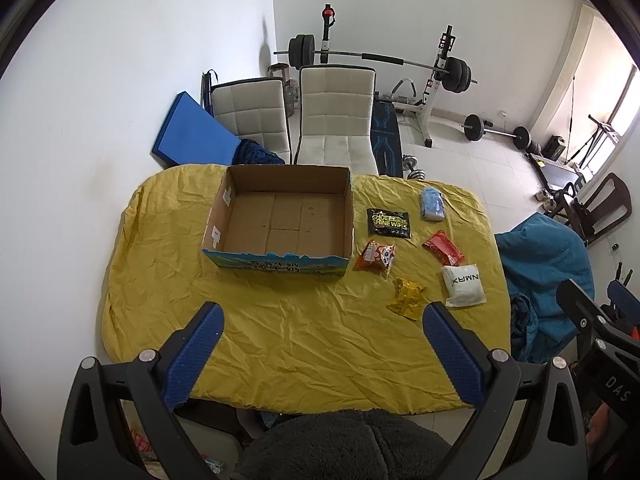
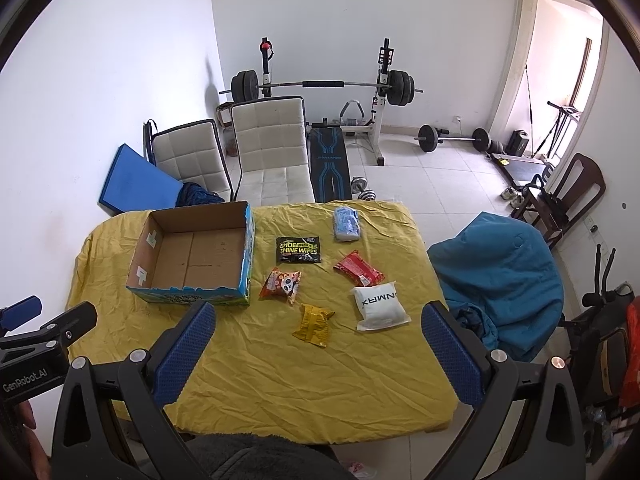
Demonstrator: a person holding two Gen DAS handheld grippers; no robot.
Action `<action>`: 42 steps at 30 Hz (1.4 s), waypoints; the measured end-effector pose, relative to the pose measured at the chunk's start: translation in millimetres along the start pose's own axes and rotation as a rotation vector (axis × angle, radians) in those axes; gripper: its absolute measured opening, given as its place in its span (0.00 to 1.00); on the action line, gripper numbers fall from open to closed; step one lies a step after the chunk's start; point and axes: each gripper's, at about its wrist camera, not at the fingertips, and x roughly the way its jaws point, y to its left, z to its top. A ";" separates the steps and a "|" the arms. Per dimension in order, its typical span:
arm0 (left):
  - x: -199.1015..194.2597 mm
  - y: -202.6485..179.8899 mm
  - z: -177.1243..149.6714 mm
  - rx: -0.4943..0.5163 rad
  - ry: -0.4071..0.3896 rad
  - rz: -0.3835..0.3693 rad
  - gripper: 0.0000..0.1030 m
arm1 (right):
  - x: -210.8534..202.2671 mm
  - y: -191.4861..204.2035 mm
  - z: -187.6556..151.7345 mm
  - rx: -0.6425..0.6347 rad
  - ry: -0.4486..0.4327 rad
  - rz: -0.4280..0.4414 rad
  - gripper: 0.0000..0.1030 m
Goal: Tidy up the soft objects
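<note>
An empty open cardboard box [image 1: 280,220] [image 2: 192,258] stands on the yellow-covered table [image 1: 280,340] [image 2: 320,360]. Right of it lie several soft packs: a black wipes pack [image 1: 389,223] [image 2: 299,249], a light blue pack [image 1: 432,204] [image 2: 346,223], a red pack [image 1: 443,248] [image 2: 359,268], an orange snack bag [image 1: 375,258] [image 2: 281,283], a yellow bag [image 1: 408,298] [image 2: 313,325] and a white pouch [image 1: 463,286] [image 2: 380,307]. My left gripper [image 1: 322,316] and right gripper [image 2: 318,314] are both open and empty, high above the table's near edge.
Two white chairs [image 1: 336,120] [image 2: 272,148] stand behind the table. A blue mat [image 1: 192,132] leans on the wall. A blue-draped chair [image 2: 500,280] is at the table's right. A weight bench and barbells [image 2: 332,88] stand at the back.
</note>
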 end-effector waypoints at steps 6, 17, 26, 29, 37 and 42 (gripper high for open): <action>-2.3 -2.7 1.3 0.001 -0.005 -0.001 0.99 | -1.1 0.7 -0.1 -0.010 -0.001 0.001 1.00; 0.2 -3.4 3.6 0.002 -0.006 0.006 0.99 | 2.6 -2.2 7.3 -0.016 0.000 0.009 1.00; 1.4 -4.4 9.0 -0.004 -0.014 0.014 0.99 | 3.8 -0.1 12.2 -0.028 -0.014 0.012 1.00; 2.2 -2.7 10.7 -0.006 -0.015 0.012 0.99 | 4.3 -0.5 12.5 -0.029 -0.012 0.014 1.00; 3.6 0.6 12.3 -0.009 -0.014 0.008 0.99 | 5.2 2.3 11.6 -0.026 -0.015 0.008 1.00; 5.1 1.7 13.1 -0.010 -0.014 0.007 0.99 | 6.0 2.4 11.8 -0.026 -0.015 0.012 1.00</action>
